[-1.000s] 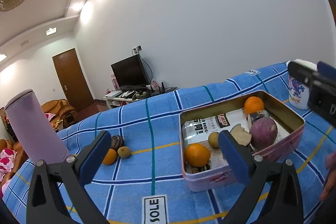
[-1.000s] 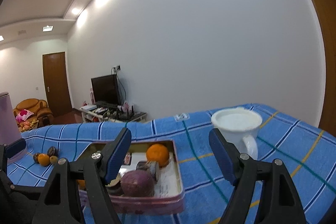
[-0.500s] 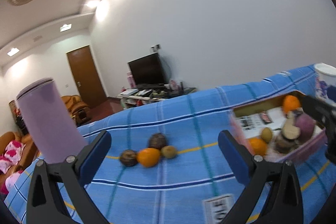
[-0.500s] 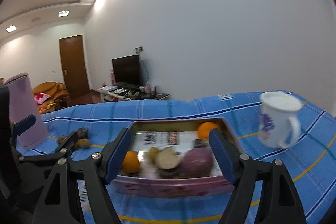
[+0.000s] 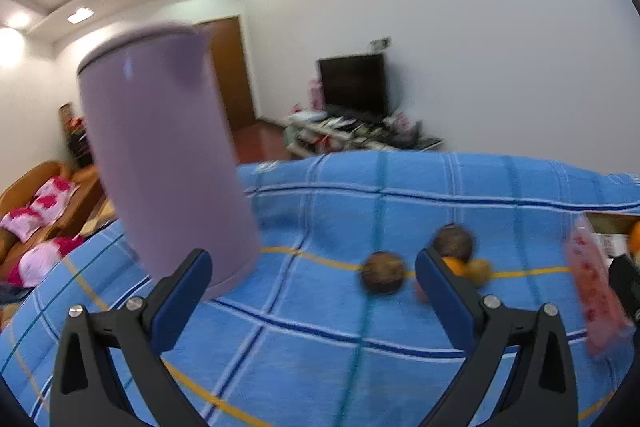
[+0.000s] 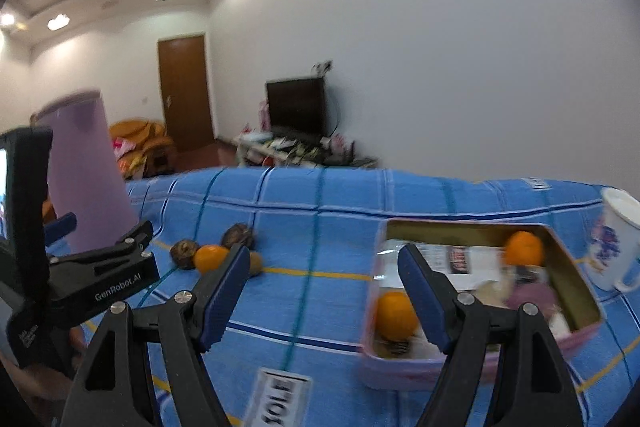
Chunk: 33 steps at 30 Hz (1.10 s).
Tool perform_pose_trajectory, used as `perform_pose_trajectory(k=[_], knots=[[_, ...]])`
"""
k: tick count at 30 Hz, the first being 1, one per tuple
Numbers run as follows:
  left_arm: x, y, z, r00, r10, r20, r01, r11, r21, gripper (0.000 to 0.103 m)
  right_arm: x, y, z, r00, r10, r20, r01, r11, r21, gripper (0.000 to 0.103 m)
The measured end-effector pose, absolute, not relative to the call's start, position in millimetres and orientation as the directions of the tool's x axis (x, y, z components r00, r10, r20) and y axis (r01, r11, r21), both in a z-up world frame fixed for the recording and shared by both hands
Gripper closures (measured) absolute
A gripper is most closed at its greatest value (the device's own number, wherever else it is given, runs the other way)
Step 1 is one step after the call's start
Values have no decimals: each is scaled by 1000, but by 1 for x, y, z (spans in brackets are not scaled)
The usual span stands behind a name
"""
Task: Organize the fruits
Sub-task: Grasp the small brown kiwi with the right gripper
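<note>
Right wrist: four loose fruits point(image 6: 218, 253), one tin point(image 6: 472, 363).

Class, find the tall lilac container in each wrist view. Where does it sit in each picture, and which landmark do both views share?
Left wrist view: the lilac container fills the left half, looming behind the left tool's left finger, standing on the blue checked cloth.
Right wrist view: the lilac container is at the far left edge, partly behind the other tool.
Shared landmark: the black television against the white wall.
</note>
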<state>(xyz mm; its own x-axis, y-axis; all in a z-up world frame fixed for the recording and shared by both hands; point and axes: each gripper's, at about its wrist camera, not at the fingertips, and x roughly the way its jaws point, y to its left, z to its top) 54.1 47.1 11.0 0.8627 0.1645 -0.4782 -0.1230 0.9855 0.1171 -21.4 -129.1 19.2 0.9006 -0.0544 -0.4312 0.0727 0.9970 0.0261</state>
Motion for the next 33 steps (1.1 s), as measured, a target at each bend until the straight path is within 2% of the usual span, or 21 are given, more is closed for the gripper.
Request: perform_pose_trajectory(k=[7, 10, 12, 19, 24, 25, 26, 28, 33], knots=[[69, 75, -4, 789, 255, -560, -233, 966, 112, 0, 49, -99, 1, 796, 29, -604, -23, 1000, 19, 27], [71, 75, -7, 778, 262, -571, -235, 964, 122, 0, 72, -94, -7, 753, 20, -657, -34, 999, -9, 49], [75, 73, -8, 773, 259, -579, -229, 965, 126, 0, 89, -94, -15, 708, 32, -706, -52, 999, -7, 54], [79, 74, -12, 754, 234, -613, -200, 972, 125, 0, 112, -97, -29, 649, 93, -755, -78, 995, 56, 54], [79, 74, -14, 748, 221, -626, -191, 975, 116, 0, 123, -92, -37, 617, 88, -782, -90, 995, 41, 55], [81, 74, -15, 744, 216, -633, -186, 976, 114, 0, 123, -89, -38, 617, 81, -783, -96, 995, 27, 58], [81, 74, -15, 740, 211, -638, -182, 977, 112, 0, 123, -87, -38, 617, 77, -783, -103, 995, 16, 66], [81, 74, -16, 739, 204, -642, -176, 979, 108, 0, 119, -84, -39, 619, 76, -782, -115, 993, 5, 74], [81, 75, -16, 742, 177, -647, -155, 984, 90, 3, 89, -92, -29, 670, 110, -734, -117, 992, 41, 74]])
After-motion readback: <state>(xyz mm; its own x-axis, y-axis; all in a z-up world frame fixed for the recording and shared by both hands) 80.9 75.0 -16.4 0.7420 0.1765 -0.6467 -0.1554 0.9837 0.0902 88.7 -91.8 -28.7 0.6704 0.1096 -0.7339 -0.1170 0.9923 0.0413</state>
